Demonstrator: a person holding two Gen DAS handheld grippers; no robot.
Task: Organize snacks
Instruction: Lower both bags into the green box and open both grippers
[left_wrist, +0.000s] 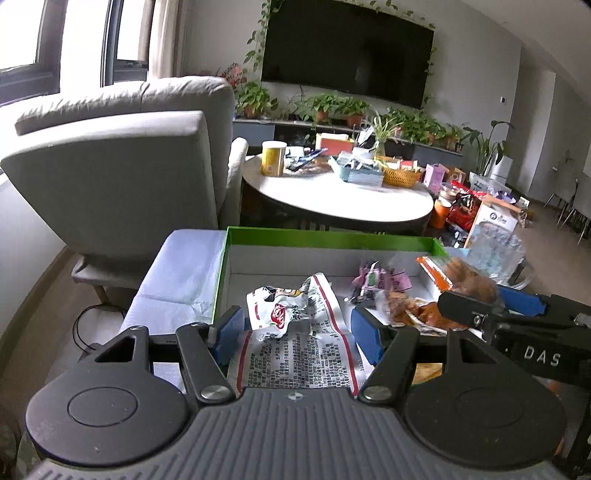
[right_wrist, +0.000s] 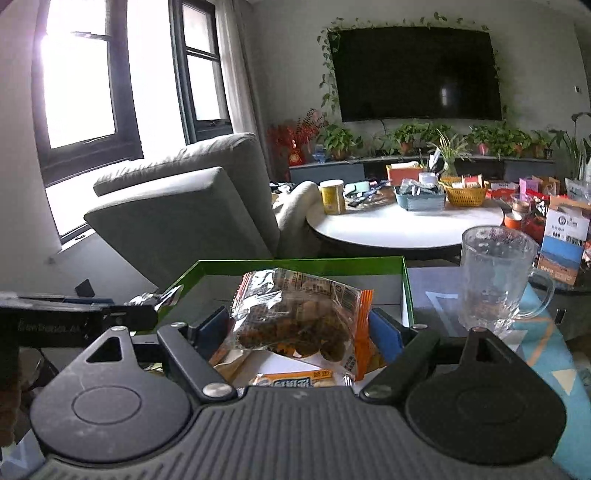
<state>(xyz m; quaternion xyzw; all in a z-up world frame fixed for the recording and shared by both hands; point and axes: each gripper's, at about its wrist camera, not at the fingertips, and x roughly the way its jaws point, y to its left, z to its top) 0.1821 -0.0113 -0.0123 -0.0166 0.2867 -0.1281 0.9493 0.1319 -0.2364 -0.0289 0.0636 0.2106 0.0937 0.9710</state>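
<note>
Left fingers (left_wrist: 236, 328) clamp white packet (left_wrist: 291, 314); right fingers (right_wrist: 386, 332) clamp orange packet (right_wrist: 295, 314); glass mug (right_wrist: 495, 277) right-view only.

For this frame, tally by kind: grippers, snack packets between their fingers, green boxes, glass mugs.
Grippers: 2, the left gripper and the right gripper
Snack packets between their fingers: 2, the white packet and the orange packet
Green box: 1
Glass mug: 1
Total: 6
</note>
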